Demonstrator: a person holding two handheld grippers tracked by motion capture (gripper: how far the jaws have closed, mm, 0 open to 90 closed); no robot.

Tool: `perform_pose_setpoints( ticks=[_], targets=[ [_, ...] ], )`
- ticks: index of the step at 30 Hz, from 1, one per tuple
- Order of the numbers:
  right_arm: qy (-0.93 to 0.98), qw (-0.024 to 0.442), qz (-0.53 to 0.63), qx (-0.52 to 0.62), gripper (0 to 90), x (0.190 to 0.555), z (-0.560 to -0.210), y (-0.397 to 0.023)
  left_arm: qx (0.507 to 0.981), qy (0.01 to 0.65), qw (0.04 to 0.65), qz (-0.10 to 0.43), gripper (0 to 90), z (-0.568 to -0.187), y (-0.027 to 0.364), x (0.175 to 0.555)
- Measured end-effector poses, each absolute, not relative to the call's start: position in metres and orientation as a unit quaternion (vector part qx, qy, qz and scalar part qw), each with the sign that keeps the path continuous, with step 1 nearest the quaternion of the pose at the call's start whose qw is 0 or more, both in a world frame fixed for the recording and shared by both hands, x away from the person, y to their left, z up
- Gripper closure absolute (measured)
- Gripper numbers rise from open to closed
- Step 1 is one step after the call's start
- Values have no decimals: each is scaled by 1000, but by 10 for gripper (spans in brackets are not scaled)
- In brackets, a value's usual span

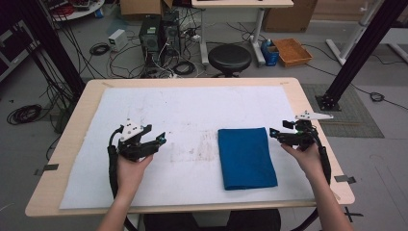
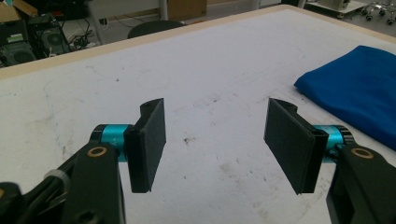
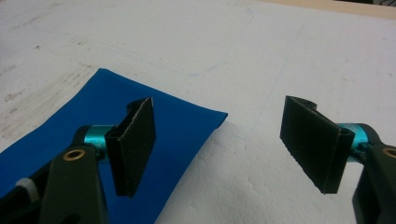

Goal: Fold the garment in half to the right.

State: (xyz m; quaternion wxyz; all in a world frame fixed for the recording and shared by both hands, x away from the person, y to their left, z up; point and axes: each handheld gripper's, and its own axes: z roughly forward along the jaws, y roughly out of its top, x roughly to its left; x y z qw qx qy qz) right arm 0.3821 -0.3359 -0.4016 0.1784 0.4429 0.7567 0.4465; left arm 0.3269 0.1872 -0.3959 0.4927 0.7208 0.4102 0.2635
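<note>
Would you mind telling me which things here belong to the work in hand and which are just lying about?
Part of the work:
- folded blue cloth on the white mat
- left gripper, jaws open
- right gripper, jaws open beside the cloth's corner

Just lying about:
- black stool
- orange tray on the floor
- computer towers and loose cables
</note>
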Motion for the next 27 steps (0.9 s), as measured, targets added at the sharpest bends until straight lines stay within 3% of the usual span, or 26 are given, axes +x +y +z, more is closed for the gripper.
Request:
perform_pose_setpoints(
  ticks=[27],
  targets=[
    [754, 181, 440, 453, 267, 386, -405, -338, 725, 412, 482, 268, 387, -398, 188, 326]
  ],
)
